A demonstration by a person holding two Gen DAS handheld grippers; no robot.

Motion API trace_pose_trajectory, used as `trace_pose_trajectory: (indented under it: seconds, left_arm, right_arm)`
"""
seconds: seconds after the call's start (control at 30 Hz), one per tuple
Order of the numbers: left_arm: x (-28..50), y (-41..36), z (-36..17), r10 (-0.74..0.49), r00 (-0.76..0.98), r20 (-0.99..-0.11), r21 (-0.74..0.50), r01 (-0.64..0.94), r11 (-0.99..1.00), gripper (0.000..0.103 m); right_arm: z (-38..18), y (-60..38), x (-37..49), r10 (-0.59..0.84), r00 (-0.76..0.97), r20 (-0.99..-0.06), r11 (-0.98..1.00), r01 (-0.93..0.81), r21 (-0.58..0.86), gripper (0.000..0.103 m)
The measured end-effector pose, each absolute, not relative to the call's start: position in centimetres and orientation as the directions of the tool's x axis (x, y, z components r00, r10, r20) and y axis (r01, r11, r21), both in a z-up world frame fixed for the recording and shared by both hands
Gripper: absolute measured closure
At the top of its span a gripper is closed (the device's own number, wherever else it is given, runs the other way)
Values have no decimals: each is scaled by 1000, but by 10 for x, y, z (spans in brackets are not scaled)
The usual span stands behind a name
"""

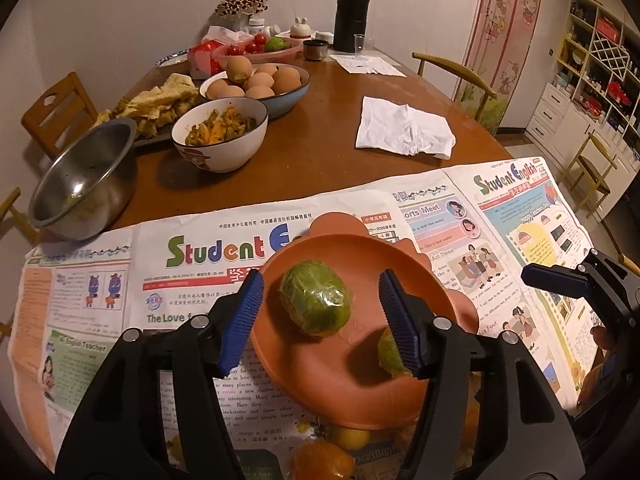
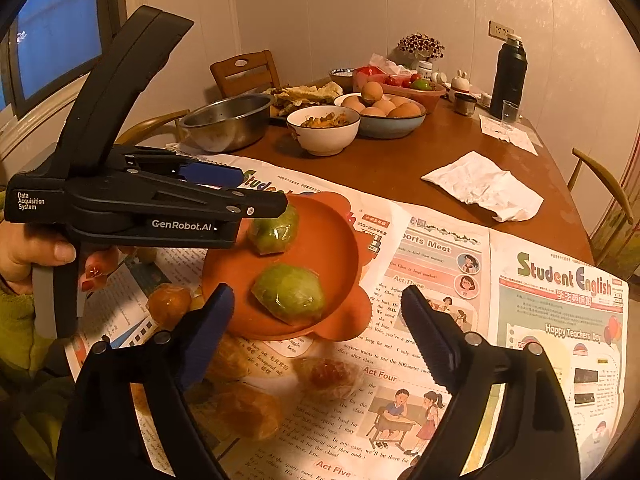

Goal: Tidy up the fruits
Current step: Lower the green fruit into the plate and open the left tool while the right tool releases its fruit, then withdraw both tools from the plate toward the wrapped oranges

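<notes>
Here, left wrist view: left gripper points down over an orange plate that sits on newspaper spread across the near part of a wooden table. Jaws spread, nothing pinched; one wrapped green fruit lies on the plate between the blue pads without touching either. A second green fruit sits partly hidden behind the right-hand pad. Orange and yellow fruits lie on the paper just below the plate. Right gripper's tip shows at the frame's right edge.

Right wrist view: right gripper jaws spread wide, empty, above the plate's near rim. The nearer green fruit lies on the plate just beyond the fingertips; the farther one is partly covered by the left gripper, held by a hand. Wrapped orange fruits lie on the paper beside and below the plate. Steel bowl, bowl of eggs farther back
</notes>
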State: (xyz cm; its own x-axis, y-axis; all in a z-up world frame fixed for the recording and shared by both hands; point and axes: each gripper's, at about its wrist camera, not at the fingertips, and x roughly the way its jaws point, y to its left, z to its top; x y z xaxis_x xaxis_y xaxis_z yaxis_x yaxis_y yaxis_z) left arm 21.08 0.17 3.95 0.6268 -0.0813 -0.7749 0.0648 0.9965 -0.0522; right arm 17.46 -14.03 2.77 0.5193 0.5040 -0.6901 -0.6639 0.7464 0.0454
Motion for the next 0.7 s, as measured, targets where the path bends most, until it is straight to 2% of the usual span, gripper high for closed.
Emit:
trace_pose_trajectory:
  seconds: [0.23,0.3,0.7]
  left_arm:
    - [201,3,46,-65,643,-763,-42,50,998,42]
    - [198,4,48,-61,649,-759,-40,47,998,36]
    - [179,11,53,-44,664,-746,-46,14,999,26]
  right_arm:
    - [33,-140,168,503,536,-678,749,-662,33,11]
    - [34,-140,166,504,538,-676,748,-663,30,11]
    - [37,-133,152,485,553,-677,747,-664,-7,7]
